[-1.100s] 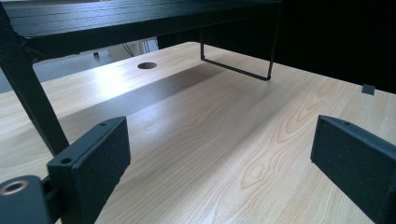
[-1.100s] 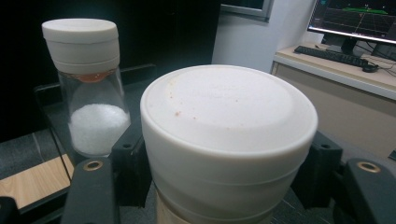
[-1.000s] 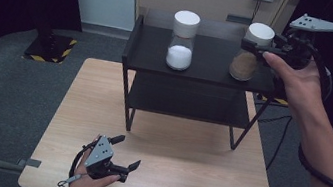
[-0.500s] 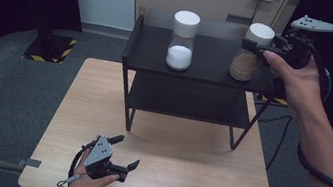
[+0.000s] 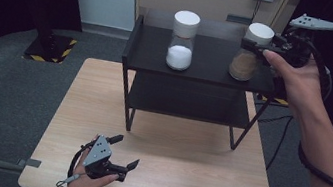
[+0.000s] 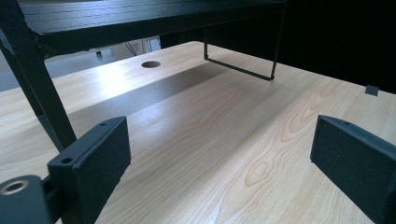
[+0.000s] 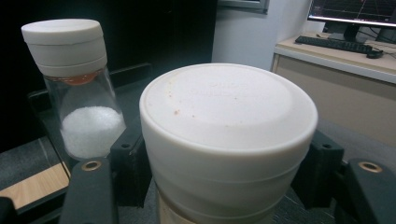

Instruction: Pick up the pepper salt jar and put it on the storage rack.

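A jar of brown powder (image 5: pixel 243 65) with a white cap (image 7: pixel 229 116) stands at the right end of the black shelf's top deck (image 5: pixel 208 75). My right gripper (image 5: pixel 257 46) reaches in from the right with its jaws on either side of the cap. The jaws have just been opening, and the pads still lie against the cap with no gap to see. A second jar holding white grains (image 5: pixel 183 40) stands to its left, apart. My left gripper (image 5: pixel 127 150) rests low over the wooden table (image 5: pixel 183 167) near the front edge, open, with nothing between its jaws.
The shelf has a lower deck (image 5: pixel 189 99) and thin metal legs (image 6: pixel 42 93) standing on the table. A round cable hole (image 6: pixel 150 64) lies in the tabletop beyond the shelf. A desk with a keyboard (image 7: pixel 336 44) stands far behind.
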The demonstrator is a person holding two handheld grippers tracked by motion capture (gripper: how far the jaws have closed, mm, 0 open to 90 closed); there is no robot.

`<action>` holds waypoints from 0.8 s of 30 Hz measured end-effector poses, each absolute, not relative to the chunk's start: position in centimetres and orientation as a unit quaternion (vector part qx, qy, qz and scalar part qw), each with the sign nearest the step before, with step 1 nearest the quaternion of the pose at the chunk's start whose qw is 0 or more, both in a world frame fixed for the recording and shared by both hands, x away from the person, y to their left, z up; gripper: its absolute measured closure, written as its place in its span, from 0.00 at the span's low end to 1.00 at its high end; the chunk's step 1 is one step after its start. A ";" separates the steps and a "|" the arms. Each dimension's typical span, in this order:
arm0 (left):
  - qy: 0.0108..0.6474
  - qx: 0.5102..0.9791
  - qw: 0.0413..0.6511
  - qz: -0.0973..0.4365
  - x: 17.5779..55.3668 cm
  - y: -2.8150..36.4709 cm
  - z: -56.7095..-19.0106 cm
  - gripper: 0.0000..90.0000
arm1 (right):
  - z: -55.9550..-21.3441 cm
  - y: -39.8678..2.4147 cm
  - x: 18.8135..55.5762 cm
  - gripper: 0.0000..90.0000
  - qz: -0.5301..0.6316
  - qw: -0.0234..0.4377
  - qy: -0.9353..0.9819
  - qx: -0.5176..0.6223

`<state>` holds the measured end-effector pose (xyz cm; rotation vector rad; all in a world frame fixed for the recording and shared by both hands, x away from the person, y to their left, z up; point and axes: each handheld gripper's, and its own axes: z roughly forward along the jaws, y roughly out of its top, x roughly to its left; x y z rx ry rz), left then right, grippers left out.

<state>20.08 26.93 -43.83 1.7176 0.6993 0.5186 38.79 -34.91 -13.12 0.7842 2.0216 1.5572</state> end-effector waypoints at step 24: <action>0.291 0.732 0.574 0.224 19.8 26.6 -43.6 0.04 | -13.3 -37.3 34.6 0.03 0.560 0.243 0.734 0.298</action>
